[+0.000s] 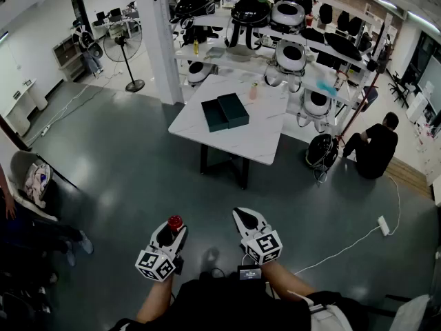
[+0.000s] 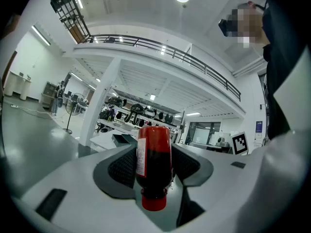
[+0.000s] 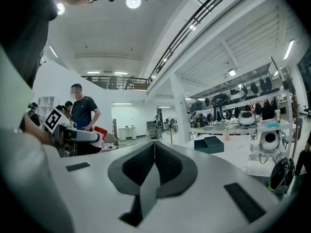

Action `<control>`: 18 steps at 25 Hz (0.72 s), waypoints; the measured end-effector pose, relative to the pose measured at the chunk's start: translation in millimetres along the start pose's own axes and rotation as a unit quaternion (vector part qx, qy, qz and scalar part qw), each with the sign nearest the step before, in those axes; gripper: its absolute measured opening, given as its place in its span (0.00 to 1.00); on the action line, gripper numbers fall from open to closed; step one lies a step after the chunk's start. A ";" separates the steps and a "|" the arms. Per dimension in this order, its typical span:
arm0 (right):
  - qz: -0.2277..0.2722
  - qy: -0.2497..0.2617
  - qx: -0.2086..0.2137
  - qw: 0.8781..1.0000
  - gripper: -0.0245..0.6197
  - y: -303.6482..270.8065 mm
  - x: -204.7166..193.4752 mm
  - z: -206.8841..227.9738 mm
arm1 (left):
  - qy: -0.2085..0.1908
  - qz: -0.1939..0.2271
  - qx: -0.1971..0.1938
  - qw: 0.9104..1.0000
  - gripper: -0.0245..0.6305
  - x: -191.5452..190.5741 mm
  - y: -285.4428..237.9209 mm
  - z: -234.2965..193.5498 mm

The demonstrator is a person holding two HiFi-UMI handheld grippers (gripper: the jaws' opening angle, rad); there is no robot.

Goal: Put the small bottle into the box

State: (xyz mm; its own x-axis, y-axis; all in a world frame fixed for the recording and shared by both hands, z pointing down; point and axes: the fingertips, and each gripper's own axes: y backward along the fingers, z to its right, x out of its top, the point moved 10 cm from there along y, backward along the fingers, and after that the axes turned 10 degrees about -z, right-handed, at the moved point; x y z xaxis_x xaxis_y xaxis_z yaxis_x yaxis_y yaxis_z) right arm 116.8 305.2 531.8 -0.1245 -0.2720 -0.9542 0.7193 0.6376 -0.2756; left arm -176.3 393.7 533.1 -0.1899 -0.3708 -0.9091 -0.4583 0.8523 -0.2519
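- The left hand-held gripper (image 1: 173,232) is low in the head view, just in front of the person's body, held over the grey floor (image 1: 138,164).
- Its jaws pinch the small bottle (image 2: 154,161), one dark pad pressed on each side.
- The small bottle is red with dark contents and a pale label down one side. Its red cap faces back toward the gripper's camera, and its other end pokes out past the jaw tips.
- The right hand-held gripper (image 3: 154,152) is level with the left one and just beside it, not touching. Its jaws are pressed together with nothing between them.
- A white power strip (image 1: 384,225) lies on the floor to the right, with a white cable trailing from it.
- A chair (image 1: 31,185) with a bundle on its seat stands at the left edge.
- Farther ahead, well apart from both grippers, stands the white tabletop (image 1: 258,140) on dark legs.
- The dark box (image 1: 225,111) sits on it near the far left side. It shows as two parts side by side, touching; which is the lid I cannot tell.
- A small pinkish bottle (image 1: 253,92) stands upright on the tabletop, just right of the box.
- A person in black (image 1: 375,147) sits on the floor to the right of the tabletop.
- Behind the tabletop are white shelves (image 1: 227,50) loaded with rounded black and white devices.
- A standing fan (image 1: 124,47) is at the far left, beside a white pillar (image 1: 162,40).
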 end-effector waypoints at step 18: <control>0.029 0.003 -0.014 0.999 0.09 26.9 21.9 -20.1 | -0.014 -0.010 -0.065 0.998 0.39 11.2 12.2 1.5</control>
State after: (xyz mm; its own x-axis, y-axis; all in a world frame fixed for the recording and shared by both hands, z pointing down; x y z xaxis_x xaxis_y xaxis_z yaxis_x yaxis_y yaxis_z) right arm 119.8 330.9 501.2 -0.0868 -0.2292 -0.9695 0.7068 0.6717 -0.2221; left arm -182.7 400.5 519.3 -0.1571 -0.3749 -0.9137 -0.5714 0.7891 -0.2255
